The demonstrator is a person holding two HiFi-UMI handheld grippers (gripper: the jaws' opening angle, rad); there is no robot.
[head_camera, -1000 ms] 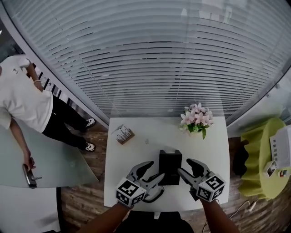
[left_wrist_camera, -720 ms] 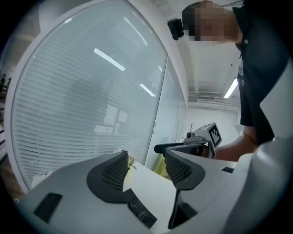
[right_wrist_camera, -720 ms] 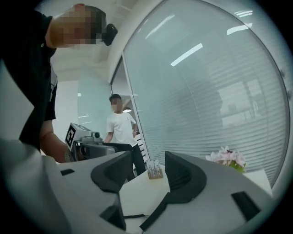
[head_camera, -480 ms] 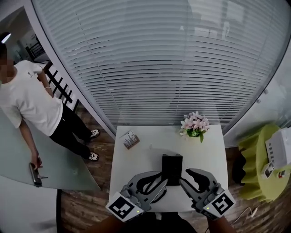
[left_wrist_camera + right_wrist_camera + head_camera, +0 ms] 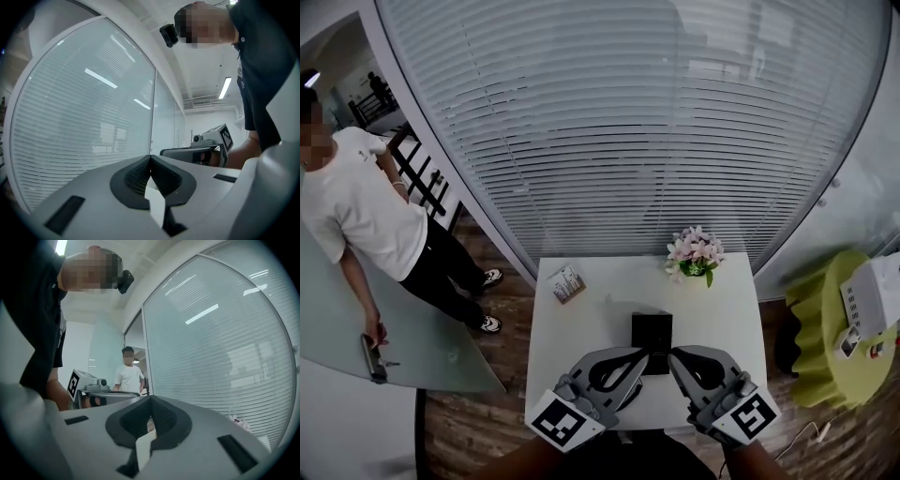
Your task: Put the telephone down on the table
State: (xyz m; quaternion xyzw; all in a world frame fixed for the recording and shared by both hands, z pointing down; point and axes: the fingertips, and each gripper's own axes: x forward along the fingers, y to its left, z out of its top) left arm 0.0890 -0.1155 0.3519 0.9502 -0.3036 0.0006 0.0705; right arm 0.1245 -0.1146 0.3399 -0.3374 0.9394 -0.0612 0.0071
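Note:
The black telephone (image 5: pixel 652 339) lies on the white table (image 5: pixel 581 328), near its front middle. Both grippers hover above the table's front edge, jaws pointed toward each other, apart from the telephone. My left gripper (image 5: pixel 637 355) is shut with nothing between its fingers; in the left gripper view its jaws (image 5: pixel 150 158) meet in front of the glass wall. My right gripper (image 5: pixel 675 357) is shut and empty too, its jaws (image 5: pixel 150 398) closed tip to tip. Each gripper view shows the other gripper (image 5: pixel 206 150) (image 5: pixel 96 391) facing it.
A pot of pink flowers (image 5: pixel 694 253) stands at the table's back right and a small card holder (image 5: pixel 567 282) at the back left. A curved glass wall with blinds (image 5: pixel 628 141) rises behind. A person in white (image 5: pixel 366 216) stands left. A yellow-green stand (image 5: pixel 830 328) carries a white device.
Both grippers have lifted away from the telephone and closed from wide open to shut. The telephone stays on the table.

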